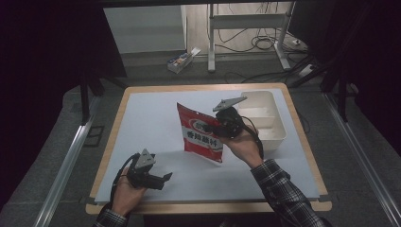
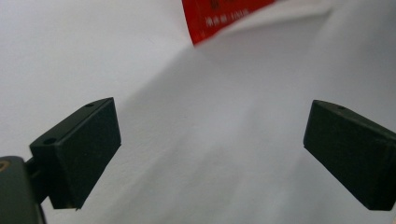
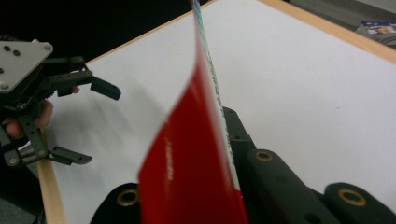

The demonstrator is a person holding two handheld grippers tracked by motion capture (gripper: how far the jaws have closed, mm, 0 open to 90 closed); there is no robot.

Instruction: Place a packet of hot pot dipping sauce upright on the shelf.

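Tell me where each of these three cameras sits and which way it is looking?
High view: above the person's side, looking forward and down on the table; both forearms, left gripper and right gripper show.
Left gripper view: rides the left gripper, looking along its open jaws at the white surface.
Right gripper view: rides the right gripper, shut on the red packet; the left gripper shows farther off.
All three share the red packet.

Desk (image 1: 156, 118) seen from above, looking forward and down. Both gripper views sit close, low over its white top; red packet (image 3: 187, 177) shared by all.
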